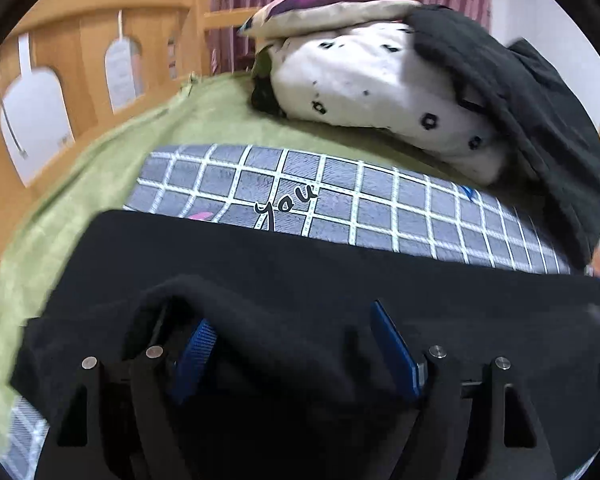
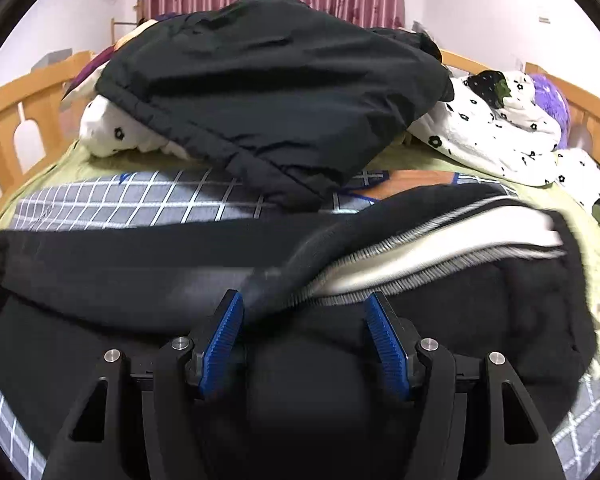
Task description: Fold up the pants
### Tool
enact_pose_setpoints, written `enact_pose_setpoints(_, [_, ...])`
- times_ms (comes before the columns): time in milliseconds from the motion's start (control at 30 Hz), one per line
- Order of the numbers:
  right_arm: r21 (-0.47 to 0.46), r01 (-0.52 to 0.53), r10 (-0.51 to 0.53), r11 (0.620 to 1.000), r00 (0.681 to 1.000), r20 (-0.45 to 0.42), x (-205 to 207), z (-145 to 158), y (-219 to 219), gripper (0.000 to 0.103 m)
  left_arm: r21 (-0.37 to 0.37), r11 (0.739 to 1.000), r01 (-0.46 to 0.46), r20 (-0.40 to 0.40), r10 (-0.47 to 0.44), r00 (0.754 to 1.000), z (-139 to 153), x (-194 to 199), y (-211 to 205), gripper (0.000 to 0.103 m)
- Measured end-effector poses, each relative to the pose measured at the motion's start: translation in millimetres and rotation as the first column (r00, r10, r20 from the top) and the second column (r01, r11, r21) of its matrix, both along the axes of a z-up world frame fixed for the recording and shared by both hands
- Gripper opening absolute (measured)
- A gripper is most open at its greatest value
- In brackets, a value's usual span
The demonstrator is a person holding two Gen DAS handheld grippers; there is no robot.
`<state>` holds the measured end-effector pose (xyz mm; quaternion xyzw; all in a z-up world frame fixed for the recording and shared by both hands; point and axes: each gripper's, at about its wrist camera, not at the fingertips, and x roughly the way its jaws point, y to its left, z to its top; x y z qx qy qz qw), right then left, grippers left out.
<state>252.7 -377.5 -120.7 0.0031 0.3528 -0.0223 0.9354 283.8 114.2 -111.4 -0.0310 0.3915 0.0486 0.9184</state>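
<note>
Fingers (image 1: 204,352) of both grippers spread apart, nothing gripped, black pants (image 1: 300,272) draping left fingertip

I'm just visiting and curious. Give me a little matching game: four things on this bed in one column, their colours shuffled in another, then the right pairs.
Things:
1. pants
2. blanket
3. sheet
4. quilt

Colours:
A. white with small black flowers
B. green
C. black with a white stripe
D. grey with a white grid

Pairs: 1-C, 2-D, 3-B, 4-A
</note>
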Motion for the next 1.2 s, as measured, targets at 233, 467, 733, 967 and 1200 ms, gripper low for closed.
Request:
enact_pose_setpoints(233, [-0.025, -0.009, 0.009, 1.000, 1.000, -0.006, -66.4, 15.2, 0.6, 0.065, -0.083, 0.996, -0.021, -0.066, 0.016, 0.998, -9.4, -90.2, 27.2, 0.080])
enact_pose_setpoints(467, [0.142, 0.073, -0.056, 0.987, 0.992, -0.116, -134.9, 1.1, -19.1, 0.066, -0.297, 0.953, -0.061, -0.130, 0.023, 0.991, -50.4, -159.2, 65.0, 0.080])
enact_pose_setpoints(733, [0.278, 0.209, -0.168, 0.937, 0.972, -0.164, -182.2, -21.2, -58.5, 0.066, -0.383, 0.922, -0.061, -0.090, 0.028, 0.996, -61.4, -147.9, 69.1, 0.080])
enact_pose_setpoints(967, [0.403, 0.266, -0.213, 0.876, 0.962, -0.172, -152.3, -27.6, -80.0, 0.066, -0.411, 0.905, -0.110, -0.069, 0.090, 0.994, -66.5, -104.7, 73.6, 0.077])
enact_pose_setpoints(1200, [0.378, 0.293, -0.237, 0.878, 0.953, -0.188, -95.3, -48.5, -91.2, 0.055, -0.388, 0.908, -0.159, -0.081, 0.138, 0.987, -65.0, -75.3, 81.5, 0.055])
